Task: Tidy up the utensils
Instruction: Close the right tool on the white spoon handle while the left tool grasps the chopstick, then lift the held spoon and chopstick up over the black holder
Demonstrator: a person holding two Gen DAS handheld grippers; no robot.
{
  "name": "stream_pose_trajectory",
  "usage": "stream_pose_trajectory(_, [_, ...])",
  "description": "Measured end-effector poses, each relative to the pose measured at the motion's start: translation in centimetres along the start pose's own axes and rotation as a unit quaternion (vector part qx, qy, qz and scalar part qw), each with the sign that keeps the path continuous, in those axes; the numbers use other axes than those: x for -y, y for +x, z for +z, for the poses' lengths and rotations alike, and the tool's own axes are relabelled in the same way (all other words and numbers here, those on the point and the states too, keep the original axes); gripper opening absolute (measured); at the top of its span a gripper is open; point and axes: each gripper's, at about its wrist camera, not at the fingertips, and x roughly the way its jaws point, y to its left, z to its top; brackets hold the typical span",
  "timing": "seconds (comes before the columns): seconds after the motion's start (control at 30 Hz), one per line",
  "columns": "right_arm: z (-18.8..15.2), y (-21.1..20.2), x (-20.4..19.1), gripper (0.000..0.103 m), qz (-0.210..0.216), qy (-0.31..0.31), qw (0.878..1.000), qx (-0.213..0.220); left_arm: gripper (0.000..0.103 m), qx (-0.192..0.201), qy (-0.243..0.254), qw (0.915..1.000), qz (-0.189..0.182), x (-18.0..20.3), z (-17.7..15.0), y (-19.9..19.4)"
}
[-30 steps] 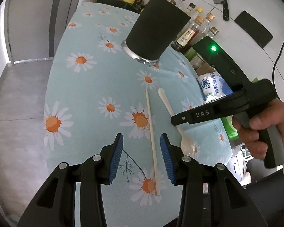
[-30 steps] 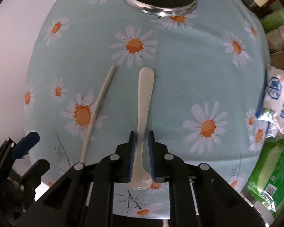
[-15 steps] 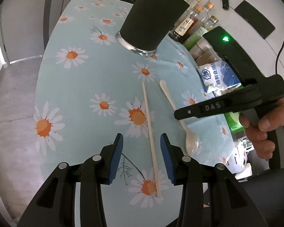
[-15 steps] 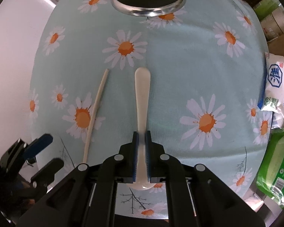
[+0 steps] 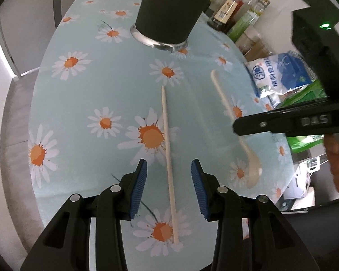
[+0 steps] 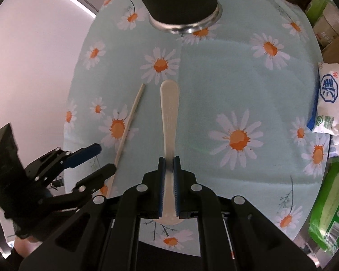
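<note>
Right tongs (image 6: pixel 169 176) pinch the spoon (image 6: pixel 169 110) — left tongs (image 5: pixel 168 184) straddle the chopstick (image 5: pixel 167 131).

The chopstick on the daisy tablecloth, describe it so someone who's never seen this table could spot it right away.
Start at the tall black cup with the silver base, standing on the daisy tablecloth. In front of it lie two pale utensils; the chopstick is the thin straight stick lying flat across an orange-centred daisy, between the open left gripper fingers. Unlike the cream spoon beside it, it has no bowl and nothing grips it.
</note>
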Motion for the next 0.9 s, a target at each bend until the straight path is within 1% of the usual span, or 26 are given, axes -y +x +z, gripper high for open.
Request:
stream_pose_trajectory(0.17, [-0.3,-2.7,1.7,0.008,0.027,-0.005,0.999,0.016,0.039,-0.023,0.008,0.9992,0.032,1.0,0.7,0.6])
stream_pose_trajectory(0.2, [-1.1,-3.4,1.5,0.008,0.031,-0.006,0.999,0.018,0.039,-0.028,0.008,0.9988,0.040,1.2,0.9,0.7])
stream_pose_trajectory(0.23, [-1.2,-3.8,1.9,0.008,0.037,-0.009,0.999,0.021,0.037,-0.032,0.007,0.9983,0.047,1.4,1.0,0.8])
stream_pose_trajectory(0.37, [-1.2,-4.7,2.9,0.008,0.055,-0.011,0.998,0.036,0.037,-0.054,0.004,0.9961,0.069,2.1,2.0,1.4])
stream_pose_trajectory(0.4, [-1.1,-4.6,2.8,0.008,0.057,-0.011,0.998,0.037,0.035,-0.062,0.004,0.9950,0.078,2.2,2.4,1.6])
stream_pose_trajectory(0.43, [-1.1,-4.7,3.0,0.008,0.062,-0.013,0.997,0.040,0.030,-0.067,0.002,0.9945,0.080,2.4,2.6,1.8])
stream_pose_trajectory(0.5, [-0.9,-5.1,3.6,0.008,0.072,-0.014,0.996,0.044,0.028,-0.084,-0.003,0.9923,0.091,2.5,3.1,2.3])
stream_pose_trajectory(0.53, [-0.8,-5.4,3.9,0.008,0.077,-0.015,0.996,0.045,0.025,-0.088,-0.002,0.9915,0.096,2.6,3.3,2.5])
stream_pose_trajectory(0.6, [-0.8,-5.7,4.3,0.008,0.086,-0.017,0.995,0.047,0.024,-0.099,-0.004,0.9899,0.102,2.9,3.7,2.8])
stream_pose_trajectory(0.7, [-0.7,-5.9,4.8,0.008,0.100,-0.022,0.994,0.045,0.015,-0.122,-0.020,0.9856,0.115,2.7,4.1,3.6])
stream_pose_trajectory(0.77, [-0.6,-6.0,5.1,0.008,0.112,-0.026,0.992,0.046,0.010,-0.128,-0.027,0.9832,0.127,2.6,4.4,3.8])
stream_pose_trajectory(0.9, [-0.4,-5.5,5.0,0.008,0.120,-0.038,0.991,0.040,0.004,-0.142,-0.023,0.9777,0.153,3.0,4.7,4.2])
